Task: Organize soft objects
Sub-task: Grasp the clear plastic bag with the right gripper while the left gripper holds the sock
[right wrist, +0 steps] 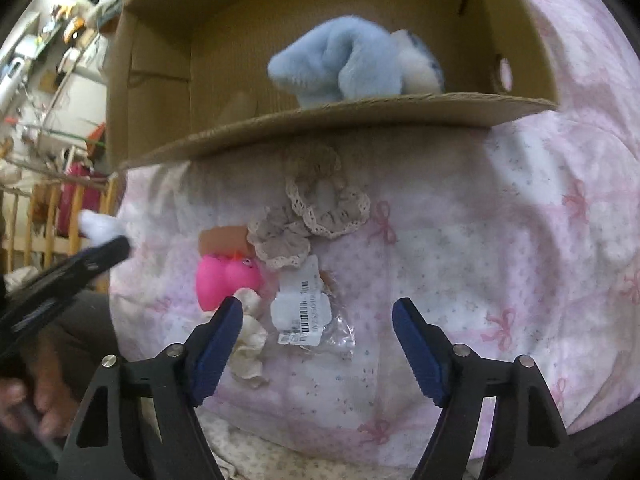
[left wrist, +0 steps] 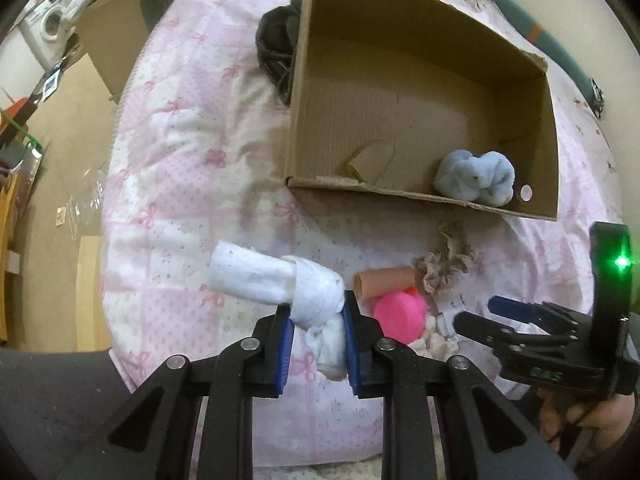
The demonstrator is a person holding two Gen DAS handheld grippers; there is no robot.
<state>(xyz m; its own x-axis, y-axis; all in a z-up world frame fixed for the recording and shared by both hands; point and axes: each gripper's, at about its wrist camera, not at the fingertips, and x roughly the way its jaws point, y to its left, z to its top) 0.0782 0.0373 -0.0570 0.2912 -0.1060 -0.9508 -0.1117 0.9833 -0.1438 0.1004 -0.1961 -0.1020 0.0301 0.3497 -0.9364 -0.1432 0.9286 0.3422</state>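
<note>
Taking the cardboard box (left wrist: 420, 92) as the landmark and going left to right: well short of its near left corner, the left gripper (left wrist: 318, 332) is pinching a rolled white sock (left wrist: 276, 280) between its blue pads, jaws drawn narrow on the bundle's knotted end. The sock's long axis is lying roughly level, its free, thicker end pointing away to the left of the gripper, while a short tail is hanging down between the fingers. To do this step well, the grip is probably best kept firm on the knot while the bundle is being carried over the box's near wall and let go only above bare floor, beside the blue plush bundle (left wrist: 476, 178) sitting in the near right corner. In front of that near wall, a pink squishy toy (right wrist: 226, 280), a tan tube (right wrist: 224, 240), lace scrunchies (right wrist: 320, 212) and a tagged plastic packet (right wrist: 308, 312) are lying bunched together. Furthest right, the right gripper (right wrist: 318, 344) is hanging over that packet, jaws standing wide and holding nothing.
</note>
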